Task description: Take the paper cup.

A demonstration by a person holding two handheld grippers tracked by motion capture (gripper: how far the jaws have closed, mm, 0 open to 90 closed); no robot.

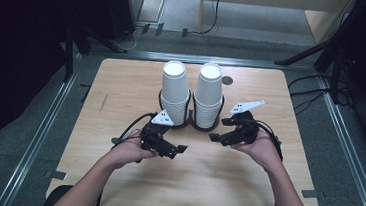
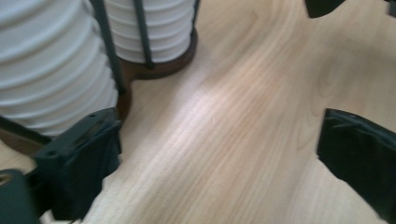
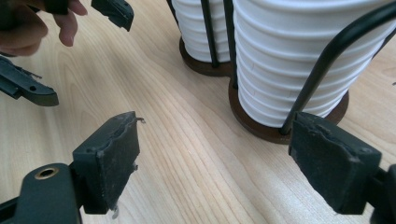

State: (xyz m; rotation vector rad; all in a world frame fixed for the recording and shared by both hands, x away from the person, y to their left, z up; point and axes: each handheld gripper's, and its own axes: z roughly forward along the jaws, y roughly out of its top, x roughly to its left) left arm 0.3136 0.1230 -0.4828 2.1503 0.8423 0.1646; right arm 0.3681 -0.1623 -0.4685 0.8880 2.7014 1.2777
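Observation:
Two tall stacks of white paper cups, the left stack [image 1: 174, 89] and the right stack [image 1: 208, 92], stand side by side in a black wire holder on a brown base [image 3: 261, 128] at the table's middle. My left gripper [image 1: 176, 151] hovers in front of the left stack, jaws open with only bare wood between them [image 2: 215, 154]. My right gripper [image 1: 220, 130] sits just right of the right stack, open too [image 3: 219, 158], its right jaw close to the holder's base. The right gripper view also catches the left hand [image 3: 28, 28] and its gripper's jaws at upper left.
The light wooden table [image 1: 121, 92] has a small round disc [image 1: 227, 80] behind the cups. Bare wood lies left, right and in front of the holder. Metal rails [image 1: 43, 131] flank the table, with cables and dark stands on the floor beyond.

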